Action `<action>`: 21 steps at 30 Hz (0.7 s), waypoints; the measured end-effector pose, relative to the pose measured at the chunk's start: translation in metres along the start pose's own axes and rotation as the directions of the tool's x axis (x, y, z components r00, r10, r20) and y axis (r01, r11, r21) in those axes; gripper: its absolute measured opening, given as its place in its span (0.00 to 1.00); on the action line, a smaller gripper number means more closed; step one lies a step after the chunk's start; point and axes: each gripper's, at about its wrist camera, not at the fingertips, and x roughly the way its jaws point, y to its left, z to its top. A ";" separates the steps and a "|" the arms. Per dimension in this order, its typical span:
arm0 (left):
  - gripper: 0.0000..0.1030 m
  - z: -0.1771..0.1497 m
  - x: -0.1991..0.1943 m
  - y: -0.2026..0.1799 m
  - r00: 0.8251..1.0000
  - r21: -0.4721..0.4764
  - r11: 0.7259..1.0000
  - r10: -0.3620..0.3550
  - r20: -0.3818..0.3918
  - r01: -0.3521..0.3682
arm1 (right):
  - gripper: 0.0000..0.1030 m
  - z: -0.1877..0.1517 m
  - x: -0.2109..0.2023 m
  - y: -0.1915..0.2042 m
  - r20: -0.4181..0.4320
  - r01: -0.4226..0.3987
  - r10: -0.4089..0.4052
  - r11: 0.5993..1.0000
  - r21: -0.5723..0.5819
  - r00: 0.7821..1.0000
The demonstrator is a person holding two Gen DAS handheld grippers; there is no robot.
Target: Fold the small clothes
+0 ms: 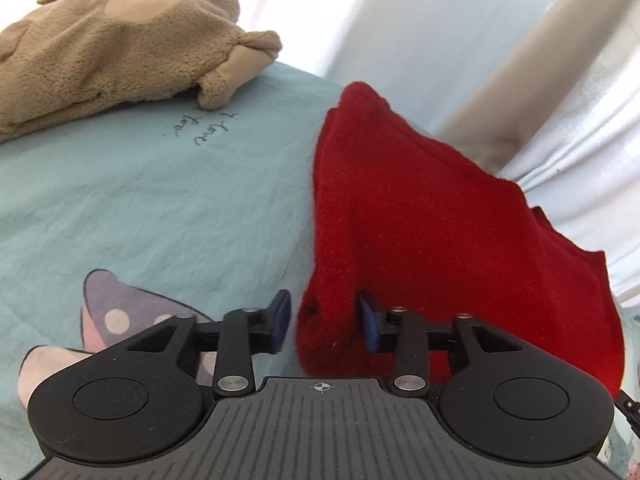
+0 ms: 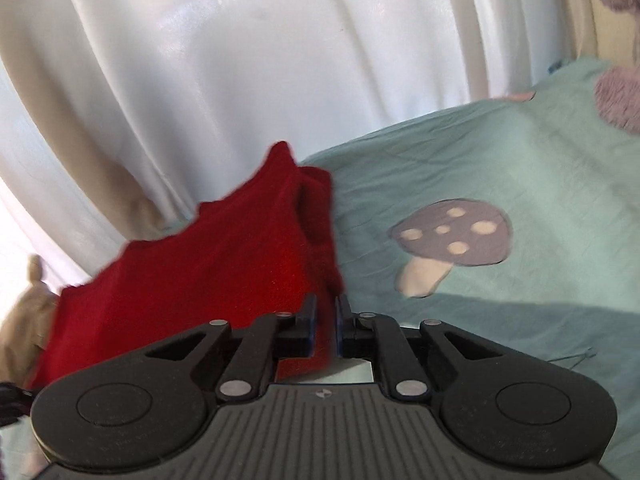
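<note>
Left gripper (image 1: 326,320) half open, straddling the near edge of the red garment (image 1: 420,216), pads not clearly pressing. Right gripper (image 2: 326,326) pinched shut on the garment's opposite corner. Garment lifted off the teal sheet (image 1: 160,200), hanging between both. Best closed firmly on the left before pulling; then corners kept level, laid clear of the plush (image 1: 120,40) beyond.

Each camera sits just behind its own claw, looking forward and steeply down along the fingers, close to the bed. Ahead of the left claw (image 1: 324,320) the red garment (image 1: 420,220) lies right of centre; ahead of the right claw (image 2: 326,320), left. Both views share it, the teal sheet (image 1: 160,208) and white curtain (image 2: 260,60).
</note>
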 end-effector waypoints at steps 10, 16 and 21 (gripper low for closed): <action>0.71 0.011 0.024 0.024 0.976 -0.176 0.966 -0.206 -0.066 0.191 | 0.20 -0.011 -0.022 0.025 0.027 -0.120 0.124 0.984 -0.129 0.992; 0.58 0.031 0.049 0.028 0.952 -0.262 0.925 -0.301 -0.063 0.275 | 0.21 -0.019 -0.019 0.054 -0.015 -0.168 0.169 0.965 -0.201 0.986; 0.41 0.043 0.065 0.025 0.936 -0.241 0.921 -0.338 -0.098 0.307 | 0.23 -0.020 -0.017 0.068 -0.027 -0.172 0.171 0.959 -0.227 0.985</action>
